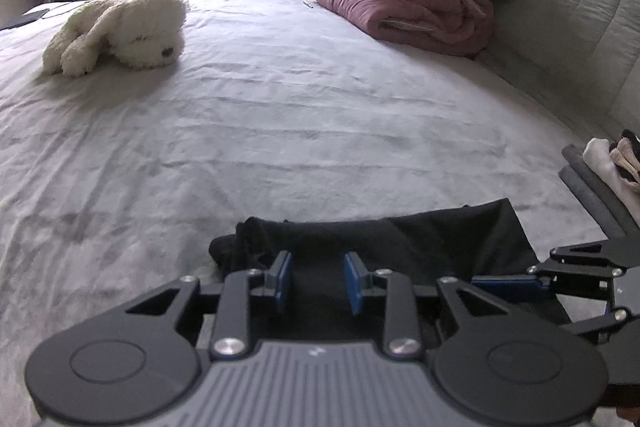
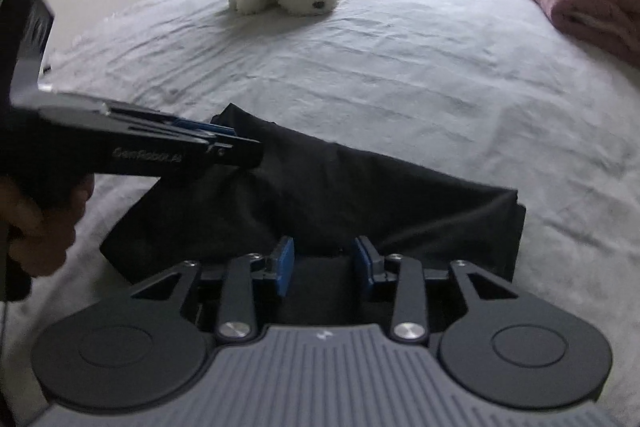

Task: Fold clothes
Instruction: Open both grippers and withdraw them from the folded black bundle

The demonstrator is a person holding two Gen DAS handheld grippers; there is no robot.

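1. Left gripper (image 1: pixel 318 283), black linkage with blue pads, nearest the left wrist lens: its jaws stand partly apart over the near left part of the black folded cloth garment (image 1: pixel 380 243). Dark fabric fills the gap, yet the pads do not visibly press on it.
2. Right gripper (image 2: pixel 325 267), of the same build: its jaws also stand partly apart at the garment's near right edge, with no clear pinch. A raised ridge of cloth runs just beyond its fingertips.
3. The garment lies near the front of the wrinkled pale grey bedsheet (image 1: pixel 280 115), a flattened band with a bunched left end.
4. Risk: if the jaws lift without a true pinch, the cloth would probably slip out and the fold would sag open.
5. Risk: if the pads close too deep, they might catch the sheet beneath and drag it along.
6. Risk: the two tools sit close together; an uneven pull could skew the fold.
7. The fluffy white plush dog (image 1: pixel 120 31) lies far left, well apart, as does the stack of folded clothes (image 1: pixel 600 171) at the right.
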